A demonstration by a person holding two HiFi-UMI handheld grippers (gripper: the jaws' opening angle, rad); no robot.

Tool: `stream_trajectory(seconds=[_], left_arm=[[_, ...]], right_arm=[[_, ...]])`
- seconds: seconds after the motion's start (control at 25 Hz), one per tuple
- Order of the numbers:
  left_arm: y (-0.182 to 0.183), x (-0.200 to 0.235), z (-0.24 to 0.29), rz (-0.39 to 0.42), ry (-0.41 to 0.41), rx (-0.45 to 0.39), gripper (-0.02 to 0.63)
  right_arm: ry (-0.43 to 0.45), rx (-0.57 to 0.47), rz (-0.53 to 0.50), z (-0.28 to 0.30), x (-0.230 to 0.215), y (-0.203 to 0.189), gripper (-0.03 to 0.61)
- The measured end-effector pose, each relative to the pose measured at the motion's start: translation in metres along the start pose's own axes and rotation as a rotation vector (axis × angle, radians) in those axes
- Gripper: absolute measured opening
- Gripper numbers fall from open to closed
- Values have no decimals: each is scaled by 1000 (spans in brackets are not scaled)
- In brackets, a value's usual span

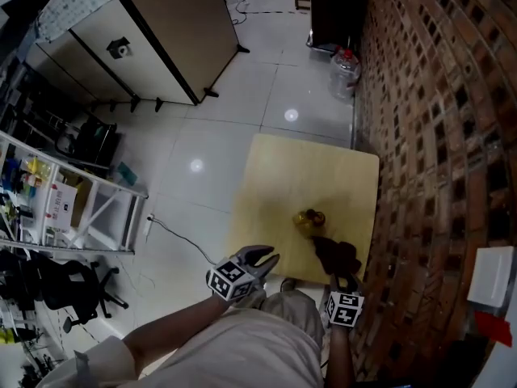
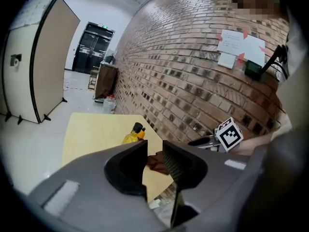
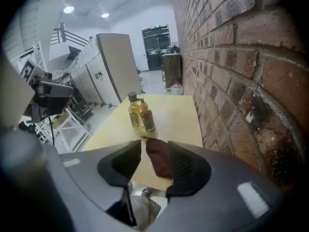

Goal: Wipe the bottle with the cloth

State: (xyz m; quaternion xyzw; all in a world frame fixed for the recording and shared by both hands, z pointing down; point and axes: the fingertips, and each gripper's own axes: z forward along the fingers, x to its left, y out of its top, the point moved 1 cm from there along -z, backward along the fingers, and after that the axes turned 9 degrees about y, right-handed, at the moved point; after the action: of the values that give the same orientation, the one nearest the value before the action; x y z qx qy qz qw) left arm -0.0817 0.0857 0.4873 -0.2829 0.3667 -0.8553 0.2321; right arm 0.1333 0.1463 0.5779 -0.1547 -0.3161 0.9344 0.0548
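Note:
Two small bottles stand together on the yellow table (image 1: 307, 172): a yellow one (image 3: 133, 112) and an amber one (image 3: 147, 118). In the head view they show as one cluster of bottles (image 1: 309, 218). A dark brown cloth (image 1: 335, 253) lies crumpled near the table's front edge, just in front of them. My right gripper (image 1: 343, 283) is at that edge, and the cloth (image 3: 158, 159) sits between its open jaws, against the right one, with a gap on the left. My left gripper (image 1: 269, 256) hovers off the table's front left, jaws slightly apart and empty (image 2: 155, 146).
A brick wall (image 1: 436, 136) runs close along the table's right side. A tan partition panel (image 1: 161, 31) stands on the tiled floor beyond. A white shelf rack (image 1: 56, 200) and an office chair (image 1: 73, 285) are at the left. A water jug (image 1: 345, 69) stands by the wall.

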Motion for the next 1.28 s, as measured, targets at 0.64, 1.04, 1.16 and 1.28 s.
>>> stream_trajectory(seconds=[0.64,1.04,1.16,1.28], left_arm=[[10,19,44,23,-30,40,97],[33,29,76,103,-73,80,103],[37,30,81,111,-70,94,103],[45,34,80,114,-61,93,103]], right_arm=[[29,61,-2,48,-20,-5,256],[-4,195,11,102,-47,-35,311],[-6,233,33,121,-58,-49,310],[-6,258,50,138,-65,-62,310]])
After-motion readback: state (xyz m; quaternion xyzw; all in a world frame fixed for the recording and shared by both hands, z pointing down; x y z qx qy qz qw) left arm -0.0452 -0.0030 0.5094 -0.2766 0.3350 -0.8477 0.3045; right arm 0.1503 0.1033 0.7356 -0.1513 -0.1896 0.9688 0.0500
